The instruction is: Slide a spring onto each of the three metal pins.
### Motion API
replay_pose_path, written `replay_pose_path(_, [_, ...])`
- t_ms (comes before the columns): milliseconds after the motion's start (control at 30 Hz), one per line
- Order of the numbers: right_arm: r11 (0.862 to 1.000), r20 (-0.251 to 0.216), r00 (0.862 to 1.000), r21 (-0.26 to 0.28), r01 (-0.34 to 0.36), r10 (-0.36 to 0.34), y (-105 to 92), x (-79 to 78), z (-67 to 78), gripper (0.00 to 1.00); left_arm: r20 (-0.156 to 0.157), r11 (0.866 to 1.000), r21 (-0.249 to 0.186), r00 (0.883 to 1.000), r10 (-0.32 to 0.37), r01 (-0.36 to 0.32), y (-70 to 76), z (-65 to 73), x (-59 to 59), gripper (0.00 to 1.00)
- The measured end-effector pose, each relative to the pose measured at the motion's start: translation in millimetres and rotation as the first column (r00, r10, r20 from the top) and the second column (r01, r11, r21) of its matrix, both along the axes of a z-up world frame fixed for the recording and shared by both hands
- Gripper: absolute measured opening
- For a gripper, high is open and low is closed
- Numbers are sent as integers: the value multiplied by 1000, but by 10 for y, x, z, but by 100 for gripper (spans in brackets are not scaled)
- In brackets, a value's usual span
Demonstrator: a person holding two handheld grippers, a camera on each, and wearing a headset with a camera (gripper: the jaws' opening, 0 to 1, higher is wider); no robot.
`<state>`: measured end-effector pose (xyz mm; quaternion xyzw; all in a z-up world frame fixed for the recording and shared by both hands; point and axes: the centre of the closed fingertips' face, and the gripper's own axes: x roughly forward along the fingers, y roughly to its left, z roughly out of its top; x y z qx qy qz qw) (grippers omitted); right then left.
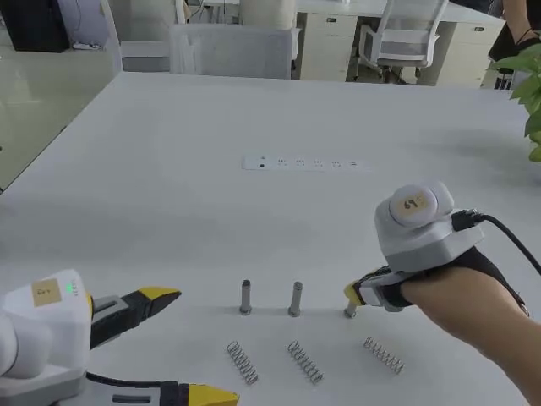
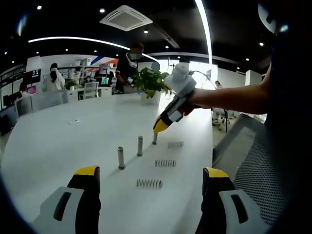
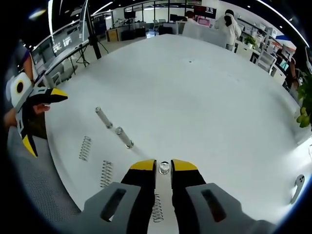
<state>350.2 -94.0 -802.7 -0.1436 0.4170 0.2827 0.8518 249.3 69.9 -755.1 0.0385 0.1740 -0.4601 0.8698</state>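
Observation:
Three short metal pins stand upright in a row near the front of the white table: left pin point(image 1: 245, 298), middle pin point(image 1: 295, 299), right pin point(image 1: 351, 312). In front of them lie three loose springs point(image 1: 242, 361), point(image 1: 304, 361), point(image 1: 383, 354). My right gripper point(image 1: 352, 298) comes in from the right, and its yellow tips close around the right pin point(image 3: 164, 168), whose top shows between the jaws. At the bottom left my left gripper point(image 1: 186, 345) is held wide open with nothing in it, facing the pins point(image 2: 140, 145) and springs point(image 2: 149, 183).
A white power strip point(image 1: 300, 162) is set into the table point(image 1: 169, 169) farther back. Office chairs point(image 1: 406, 38) stand along the far edge, and a green plant point(image 1: 531, 93) is at the right. The table's near edge runs close behind the springs.

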Motion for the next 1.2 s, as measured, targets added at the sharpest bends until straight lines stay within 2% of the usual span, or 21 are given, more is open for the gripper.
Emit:
replay_pose_path(367, [1000,17,1000,9,-9,9,4,10,47,15,2,1000,1,1000,-6,6,-19,7,3,84])
replay_pose_path(733, [1000,28,1000,10,-2,1,-103,-89,76,17,1,1000,-1,1000,-7,7,-17,-20,-22,84])
replay_pose_path(1000, [1000,-1,1000,5,-1,1,-174,-235,17,17,2,1000,-4,1000,-9,9,-25,-28,-33,84])
replay_pose_path(1200, [1000,-40,999,-15,-15,15,-222,-355,-103,17,-2,1000,-5,1000,-8,8,-21,-44,-44,84])
